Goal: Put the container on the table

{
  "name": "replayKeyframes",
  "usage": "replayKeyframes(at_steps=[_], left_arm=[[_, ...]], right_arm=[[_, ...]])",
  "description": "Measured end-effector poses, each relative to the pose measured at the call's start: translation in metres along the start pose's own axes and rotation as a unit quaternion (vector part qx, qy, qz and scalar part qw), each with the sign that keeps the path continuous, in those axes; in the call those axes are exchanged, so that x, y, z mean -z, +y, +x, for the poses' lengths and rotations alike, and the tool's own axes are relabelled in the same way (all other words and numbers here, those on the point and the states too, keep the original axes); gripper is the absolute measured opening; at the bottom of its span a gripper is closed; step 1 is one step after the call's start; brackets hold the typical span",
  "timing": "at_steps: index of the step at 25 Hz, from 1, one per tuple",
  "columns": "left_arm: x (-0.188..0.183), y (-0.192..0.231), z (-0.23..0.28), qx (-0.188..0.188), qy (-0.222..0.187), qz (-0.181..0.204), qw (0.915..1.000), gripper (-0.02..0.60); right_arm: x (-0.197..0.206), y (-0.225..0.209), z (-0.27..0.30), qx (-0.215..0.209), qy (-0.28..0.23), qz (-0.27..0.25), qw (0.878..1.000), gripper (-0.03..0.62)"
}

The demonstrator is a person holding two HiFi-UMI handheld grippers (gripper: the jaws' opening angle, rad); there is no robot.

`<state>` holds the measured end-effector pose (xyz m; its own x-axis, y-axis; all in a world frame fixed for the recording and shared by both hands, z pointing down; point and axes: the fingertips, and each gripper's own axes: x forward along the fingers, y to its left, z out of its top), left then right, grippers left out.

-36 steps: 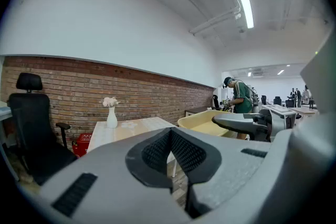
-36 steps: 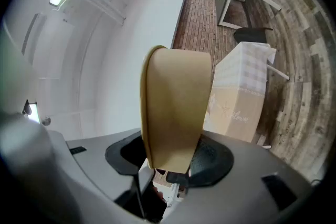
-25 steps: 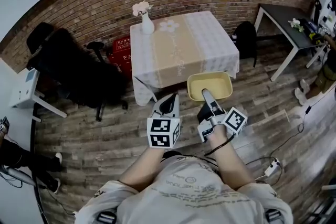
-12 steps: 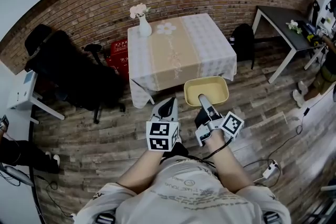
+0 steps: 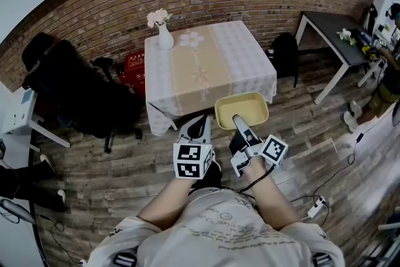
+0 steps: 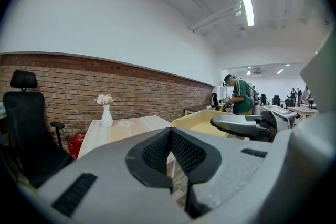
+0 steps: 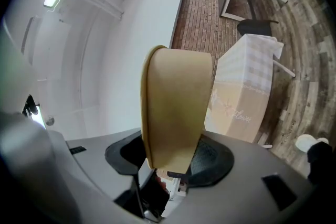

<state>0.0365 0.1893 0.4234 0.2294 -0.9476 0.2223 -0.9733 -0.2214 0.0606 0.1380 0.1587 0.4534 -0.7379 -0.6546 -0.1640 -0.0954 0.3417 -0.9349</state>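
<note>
A shallow yellow container (image 5: 242,110) hangs in the air just in front of the cloth-covered table (image 5: 206,62), near its front right corner. My right gripper (image 5: 238,121) is shut on the container's near rim. In the right gripper view the yellow wall (image 7: 176,107) stands upright between the pads of the right gripper (image 7: 176,160). My left gripper (image 5: 201,122) is beside it on the left, shut and holding nothing. In the left gripper view the left gripper (image 6: 170,152) has its pads pressed together, and the container (image 6: 202,122) shows to the right.
A white vase with flowers (image 5: 158,31) stands on the table's far left corner. A black office chair (image 5: 69,84) and a red crate (image 5: 134,62) are to the left. A black bag (image 5: 284,50) and a dark side table (image 5: 340,28) are to the right. A power strip (image 5: 315,203) lies on the wooden floor.
Both grippers and the held container have come closer to the table. The table and vase have shifted left in the head view. The grip on the container is unchanged.
</note>
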Motion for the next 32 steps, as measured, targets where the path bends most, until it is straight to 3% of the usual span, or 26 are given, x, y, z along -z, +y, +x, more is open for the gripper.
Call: replayKeyframes(at_steps=[17,32], left_arm=[[-0.013,0.029,0.112,0.008,0.005,-0.002,1.0000,0.005],[-0.039,0.113,0.251,0.000,0.029,-0.019,0.9994,0.005]], right_arm=[[-0.062,-0.057,0.068,0.017,-0.003,0.011,1.000,0.210],[-0.127,-0.115,0.203,0.033,0.014,0.034,0.999,0.210]])
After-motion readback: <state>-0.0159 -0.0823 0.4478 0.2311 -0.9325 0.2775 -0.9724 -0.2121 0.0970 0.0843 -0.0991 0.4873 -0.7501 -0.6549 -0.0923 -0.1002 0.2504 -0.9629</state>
